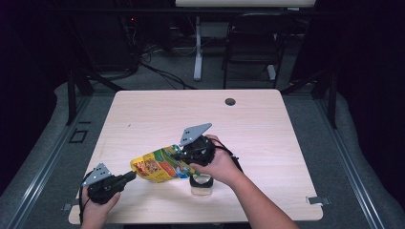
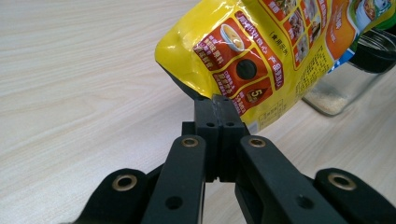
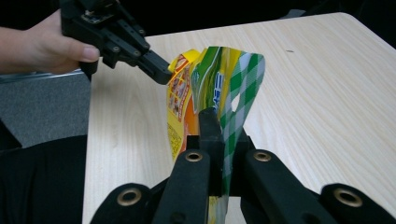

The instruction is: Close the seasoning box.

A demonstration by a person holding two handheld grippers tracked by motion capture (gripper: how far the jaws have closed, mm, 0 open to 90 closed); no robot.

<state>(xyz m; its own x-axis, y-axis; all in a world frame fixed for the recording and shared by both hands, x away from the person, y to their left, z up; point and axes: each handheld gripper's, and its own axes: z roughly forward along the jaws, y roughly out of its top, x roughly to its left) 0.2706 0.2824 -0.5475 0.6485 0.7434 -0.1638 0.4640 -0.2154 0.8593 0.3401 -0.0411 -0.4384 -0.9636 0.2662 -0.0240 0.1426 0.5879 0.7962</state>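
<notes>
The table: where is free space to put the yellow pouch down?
The table is bare across its far half, up to the cable hole, and on its right side toward the edge. It is crowded near the front, around the pouch, the glass jar and both hand-held grippers.

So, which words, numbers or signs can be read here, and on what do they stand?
"5": on a red panel of the yellow pouch, left gripper view.
Chinese print on the pouch's panels: too small and blurred to read.
White print on the pouch's green side, right gripper view: blurred, unreadable.
Glass jar: no text visible.
</notes>
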